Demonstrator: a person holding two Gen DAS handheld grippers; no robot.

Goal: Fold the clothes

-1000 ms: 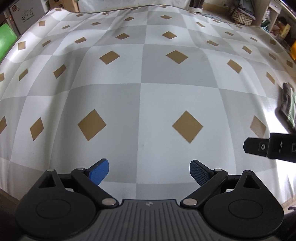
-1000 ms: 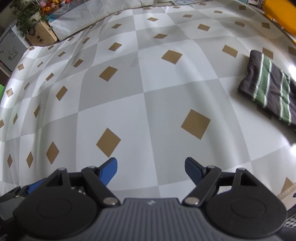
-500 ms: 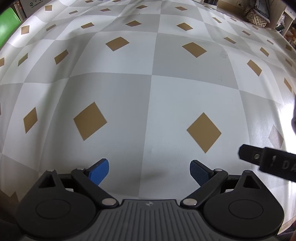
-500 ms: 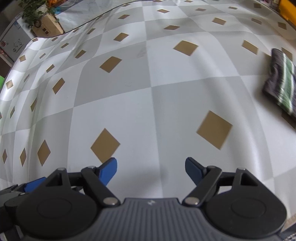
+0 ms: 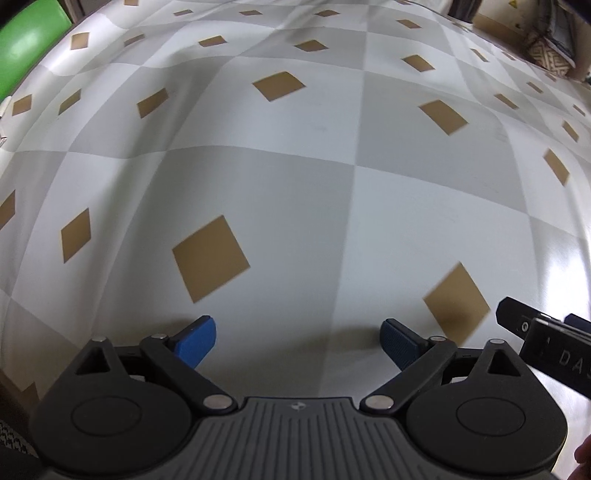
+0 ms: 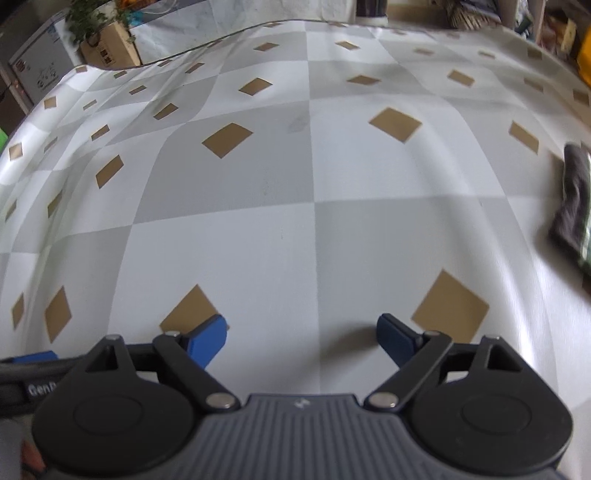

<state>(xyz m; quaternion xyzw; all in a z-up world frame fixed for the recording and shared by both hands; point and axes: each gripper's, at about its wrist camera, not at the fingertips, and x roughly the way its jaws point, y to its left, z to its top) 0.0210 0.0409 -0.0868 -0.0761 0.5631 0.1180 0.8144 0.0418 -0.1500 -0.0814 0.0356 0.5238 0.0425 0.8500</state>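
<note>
Overhead, both grippers are pointed steeply down at a checked cloth w/ grey and white squares and tan diamonds; the cloth is taken as the landmark throughout.

Left wrist view, left to right: a green object is seen off the cloth's far-left corner. The left gripper is held above the cloth's near part, its blue fingers spread wide apart w/ nothing between them, only bare cloth showing in the gap. A tan diamond is seen on the cloth just beyond the left finger. At the right edge, part of the right gripper is seen as a black bar, above the cloth's near-right area.

Right wrist view, left to right: a cardboard box w/ a leafy plant is seen beyond the cloth's far-left edge. The right gripper is held above the cloth's near part; its jaws are opening, approx. at full spread, and nothing is caught between them. The folded garment, dark w/ green and pale stripes, is laid on the cloth's right side, well apart from both grippers and cut off by the frame edge; its outline is blurred.
</note>
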